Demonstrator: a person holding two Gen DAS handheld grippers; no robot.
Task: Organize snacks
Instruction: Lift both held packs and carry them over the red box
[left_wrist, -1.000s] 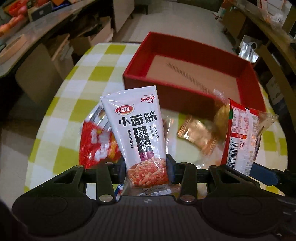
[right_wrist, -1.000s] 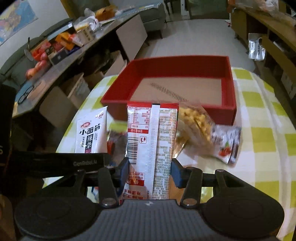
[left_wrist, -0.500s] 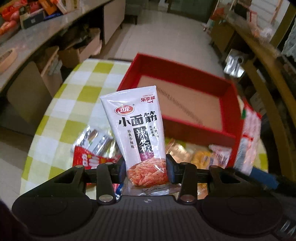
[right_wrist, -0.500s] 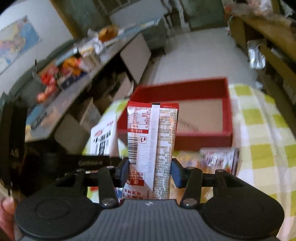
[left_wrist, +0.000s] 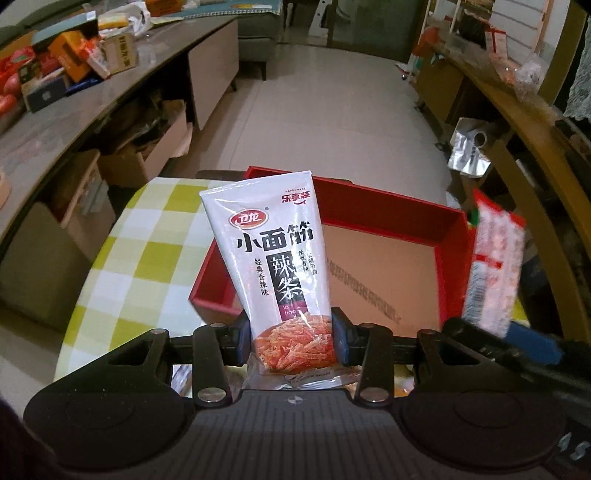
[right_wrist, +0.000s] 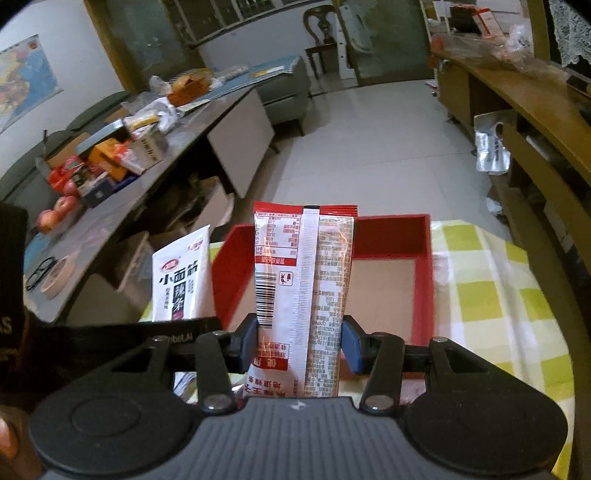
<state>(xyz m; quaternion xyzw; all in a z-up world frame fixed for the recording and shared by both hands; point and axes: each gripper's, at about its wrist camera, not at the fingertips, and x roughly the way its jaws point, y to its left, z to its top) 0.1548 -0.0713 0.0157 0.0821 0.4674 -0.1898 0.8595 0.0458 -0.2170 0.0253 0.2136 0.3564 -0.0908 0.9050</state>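
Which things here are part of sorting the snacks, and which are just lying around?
Part of the job:
- white spicy-strip packet in left tool
- red-and-white packet in right tool
- red box

Lying about:
- apples
- glasses
- silver bag
- cardboard boxes

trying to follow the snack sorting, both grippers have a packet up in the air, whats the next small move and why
Probably carry both packets forward over the red box and lower them in. The left gripper is clamped on the white spicy-strip packet, the right gripper on the red-and-white packet; both are held upright at the box's near wall, and the cardboard floor looks bare where it shows.
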